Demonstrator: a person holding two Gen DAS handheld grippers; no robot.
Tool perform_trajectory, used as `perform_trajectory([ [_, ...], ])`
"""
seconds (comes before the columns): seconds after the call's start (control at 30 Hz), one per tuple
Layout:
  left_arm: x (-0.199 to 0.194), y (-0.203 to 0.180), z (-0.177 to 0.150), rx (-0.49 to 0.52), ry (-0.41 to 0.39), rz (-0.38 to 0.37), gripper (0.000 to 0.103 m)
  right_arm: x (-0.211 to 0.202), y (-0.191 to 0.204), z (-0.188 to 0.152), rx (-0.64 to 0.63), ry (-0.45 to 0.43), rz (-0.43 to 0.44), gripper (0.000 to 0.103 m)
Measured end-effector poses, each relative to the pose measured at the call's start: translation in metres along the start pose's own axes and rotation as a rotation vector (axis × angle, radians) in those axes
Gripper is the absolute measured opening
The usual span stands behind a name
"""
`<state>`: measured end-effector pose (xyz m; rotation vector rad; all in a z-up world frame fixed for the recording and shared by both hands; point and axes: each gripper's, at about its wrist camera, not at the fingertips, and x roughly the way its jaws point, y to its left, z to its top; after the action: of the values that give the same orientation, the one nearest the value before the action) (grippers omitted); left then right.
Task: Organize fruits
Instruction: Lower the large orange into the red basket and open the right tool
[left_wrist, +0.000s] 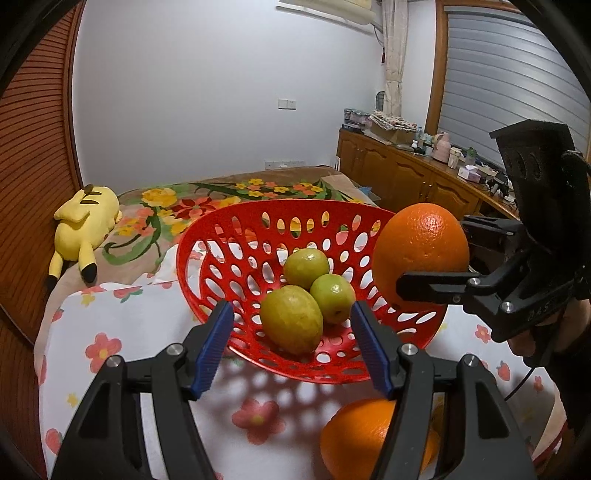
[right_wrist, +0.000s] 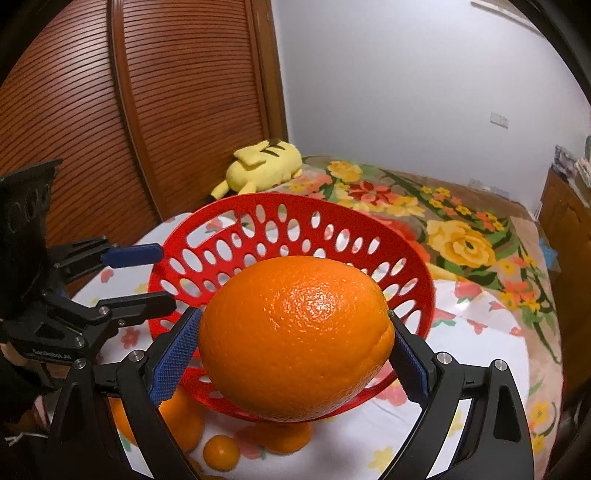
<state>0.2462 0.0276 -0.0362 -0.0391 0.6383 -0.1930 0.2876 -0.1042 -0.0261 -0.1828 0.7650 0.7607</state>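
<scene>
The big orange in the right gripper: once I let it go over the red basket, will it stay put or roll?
Likely to roll a bit: the big orange is rounded and glossy, held only at its ends by the right gripper. The red basket slopes inward, so it should settle against the three green fruits. It looks heavy for the basket, which might tip.

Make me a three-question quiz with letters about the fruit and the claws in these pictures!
1. Where are the green fruits?
A. in the red basket
B. on the cloth
C. in a claw

2. How many green fruits are in the basket?
A. one
B. three
C. five

3. What is the right claw doing?
A. hanging open
B. gripping the big orange
C. gripping the plush toy

Answers:
1 A, they lie together on the basket floor.
2 B, three show in the left wrist view.
3 B, both blue pads press the orange's sides.
</scene>
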Motion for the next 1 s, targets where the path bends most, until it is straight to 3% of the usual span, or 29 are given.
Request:
perform_trajectory([
  [0.53, -0.008, 0.012, -0.011, -0.02, -0.002, 0.024, 0.069, 0.018, 0.007, -0.006, -0.01, 0.063, 0.0, 0.096],
  [0.9, -0.008, 0.011, -0.012, -0.022, -0.001, 0.023, 0.069, 0.026, 0.014, -0.005, -0.055, 0.092, -0.056, 0.097],
  [1.0, -0.009, 0.011, -0.013, -0.024, 0.001, 0.024, 0.069, 0.018, 0.01, 0.0, -0.031, 0.045, -0.034, 0.095],
])
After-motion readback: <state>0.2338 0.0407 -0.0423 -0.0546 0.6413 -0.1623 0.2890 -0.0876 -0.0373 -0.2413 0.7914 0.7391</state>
